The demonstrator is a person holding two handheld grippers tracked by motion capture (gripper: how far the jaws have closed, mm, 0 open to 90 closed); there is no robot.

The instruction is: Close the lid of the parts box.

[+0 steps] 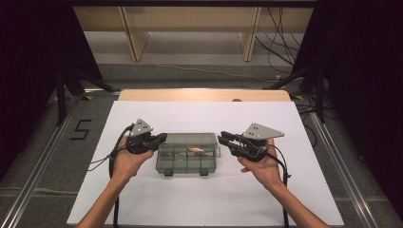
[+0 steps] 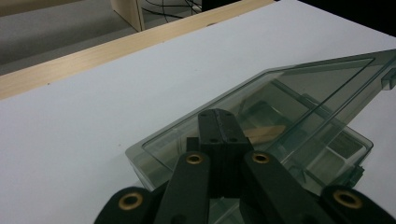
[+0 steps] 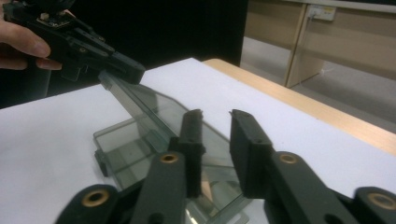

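Observation:
A smoky clear plastic compartment box sits mid-table on a white sheet. Its lid is tilted up off the base. My left gripper is at the box's left end, jaws shut on the lid's raised edge; its tip pinches the lid's upper corner. My right gripper is at the box's right end. Its jaws stand open, with the lid's near end between or just behind them. A small brown item lies in one compartment.
The white sheet covers the table, with a wooden strip along the far edge. Beyond are wooden furniture legs and floor cables. A black "5" marks the floor at left. Dark stands flank the table.

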